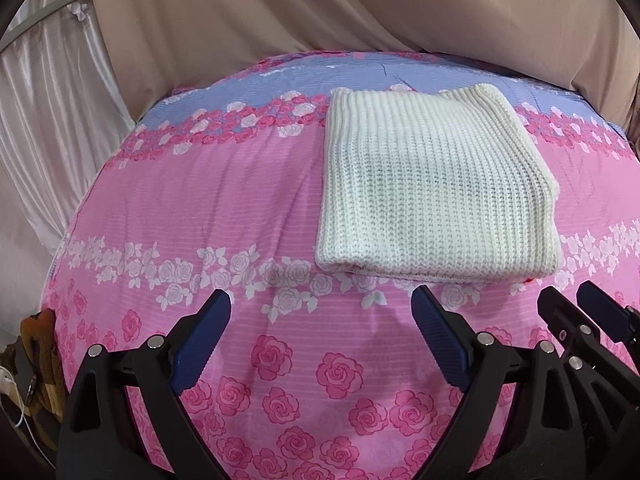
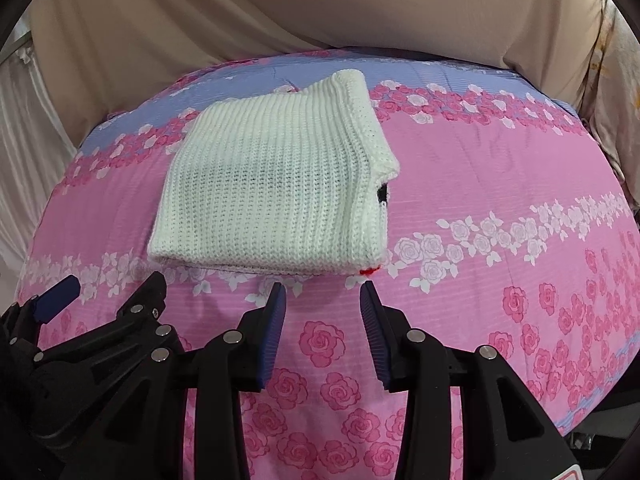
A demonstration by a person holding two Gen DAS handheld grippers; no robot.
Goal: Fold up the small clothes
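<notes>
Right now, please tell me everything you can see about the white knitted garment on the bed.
The white knitted garment is cream-white, of thick ribbed knit that looks soft and woolly. It is folded into a rough rectangle of several layers and lies flat on the pink rose bedsheet, which alone touches it. In the right wrist view a small black patch and a red bit show at its right edge. Both tongs, left and right, are open, just short of its near edge.

Folded knit [image 1: 436, 184] lies on bedsheet [image 1: 200, 208], before curtain [image 1: 240, 8].
</notes>
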